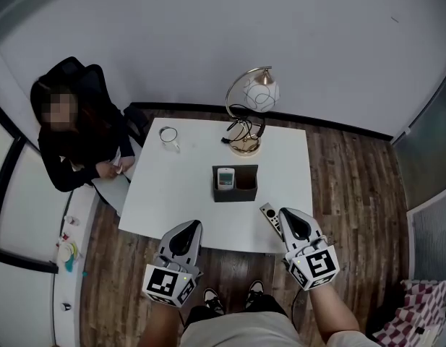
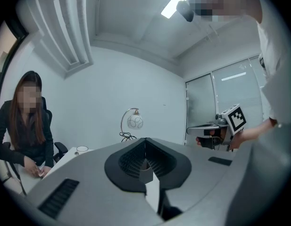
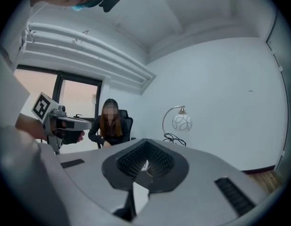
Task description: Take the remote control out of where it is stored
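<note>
Grey walls and a wood plank floor (image 1: 345,172) surround a white table (image 1: 172,201), seen from the head view; at its middle stands a dark two-compartment holder (image 1: 236,194) with a white remote control (image 1: 226,178) upright in its left compartment. A second, dark remote control (image 1: 268,216) lies flat on the table near the front edge, right of the holder and apart from it, just beside the tips of the right gripper (image 1: 288,215), which hangs over that edge. The left gripper (image 1: 187,225) hangs over the front edge further left, well apart from the holder. A lamp (image 1: 253,96) with a round shade stands at the far side of the table, a glass (image 1: 168,135) sits near the far left corner, and a seated person (image 1: 82,147) in dark clothes is at the table's left side. In the left gripper view the jaws meet at their tips with nothing between them; beyond them are the lamp, the glass, the seated person at the left and the right gripper in a hand at the right. In the right gripper view the jaws are likewise closed together and empty, with the lamp and the seated person beyond and the left gripper in a hand at the left
</note>
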The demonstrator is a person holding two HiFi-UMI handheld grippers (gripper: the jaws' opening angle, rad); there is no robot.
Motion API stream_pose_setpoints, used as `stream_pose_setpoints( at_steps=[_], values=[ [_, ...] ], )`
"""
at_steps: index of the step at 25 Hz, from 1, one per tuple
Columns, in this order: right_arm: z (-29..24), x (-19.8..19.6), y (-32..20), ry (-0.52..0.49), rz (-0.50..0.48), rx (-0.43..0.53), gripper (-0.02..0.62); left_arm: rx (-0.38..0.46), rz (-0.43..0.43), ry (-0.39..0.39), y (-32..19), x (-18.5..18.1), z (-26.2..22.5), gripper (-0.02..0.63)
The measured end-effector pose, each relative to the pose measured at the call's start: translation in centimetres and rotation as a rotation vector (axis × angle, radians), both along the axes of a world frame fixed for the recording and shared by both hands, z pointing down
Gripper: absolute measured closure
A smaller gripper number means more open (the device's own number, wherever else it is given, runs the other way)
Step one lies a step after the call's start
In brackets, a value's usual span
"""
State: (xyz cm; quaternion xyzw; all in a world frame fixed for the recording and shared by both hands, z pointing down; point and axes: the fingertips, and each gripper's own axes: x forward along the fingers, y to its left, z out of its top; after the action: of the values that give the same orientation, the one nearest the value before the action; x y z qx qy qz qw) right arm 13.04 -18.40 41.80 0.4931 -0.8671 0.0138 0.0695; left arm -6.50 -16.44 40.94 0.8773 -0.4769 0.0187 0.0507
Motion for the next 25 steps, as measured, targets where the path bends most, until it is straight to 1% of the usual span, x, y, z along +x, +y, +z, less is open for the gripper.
stream_pose_setpoints(
  at_steps=[2,6,14,20,25],
  values=[
    [-0.5,0.0,0.6,-0.021,-0.002,0.012,0.584,0.007,-0.001,0.0,0.3,0.0,-0.2,0.597],
    [-0.5,0.3,0.8,-0.037,0.004,-0.002,0.584,0.013,0.002,-0.019,0.8,0.3,-0.3,0.598],
    [0.2,0.7,0.4,-0.033,0.022,-0.034,0.584,0.021,-0.018,-0.013,1.0,-0.1,-0.6,0.598],
    [0.7,-0.3,-0.3,-0.024,0.017,-0.056,0.584,0.025,-0.024,-0.024,1.2,-0.5,-0.6,0.598],
    [1.8,-1.7,-2.0,0.004,0.041,-0.087,0.583,0.02,-0.033,-0.022,1.3,-1.0,-0.3,0.598]
  ],
)
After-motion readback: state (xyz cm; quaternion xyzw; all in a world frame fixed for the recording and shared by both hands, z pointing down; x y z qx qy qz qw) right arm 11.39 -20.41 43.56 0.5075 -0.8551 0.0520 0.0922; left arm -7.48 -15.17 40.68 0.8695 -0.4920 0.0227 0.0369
